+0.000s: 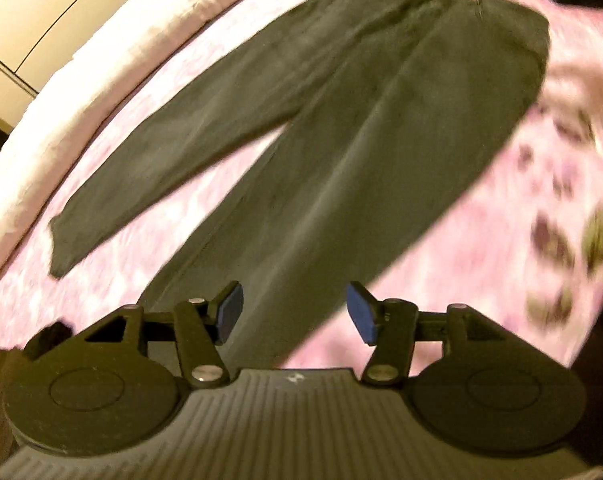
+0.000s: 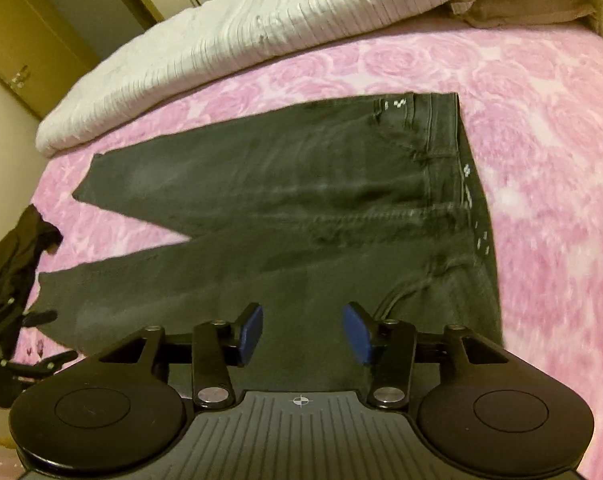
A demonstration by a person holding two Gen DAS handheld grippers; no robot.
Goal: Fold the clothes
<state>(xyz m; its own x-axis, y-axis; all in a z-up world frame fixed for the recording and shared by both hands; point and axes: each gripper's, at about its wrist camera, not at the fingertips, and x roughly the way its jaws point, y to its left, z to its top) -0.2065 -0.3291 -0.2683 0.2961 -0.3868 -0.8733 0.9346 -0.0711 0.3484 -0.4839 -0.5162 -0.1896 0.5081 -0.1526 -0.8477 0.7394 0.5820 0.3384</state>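
Observation:
A pair of dark grey trousers (image 1: 341,140) lies spread flat on a pink rose-patterned bedspread (image 1: 481,240). In the left wrist view the two legs run toward me and the waistband sits at the top right. My left gripper (image 1: 295,312) hangs open above the nearer leg, with nothing between its blue pads. In the right wrist view the trousers (image 2: 301,208) lie sideways, waistband to the right and leg ends to the left. My right gripper (image 2: 303,334) is open above the near hip area and holds nothing.
A white ribbed quilt (image 2: 221,48) lies bunched along the far side of the bedspread (image 2: 541,160), with folded beige blankets (image 2: 521,4) at the far right. A dark sleeve (image 2: 13,264) shows at the left edge. Beyond the bed is a wooden wardrobe (image 2: 21,40).

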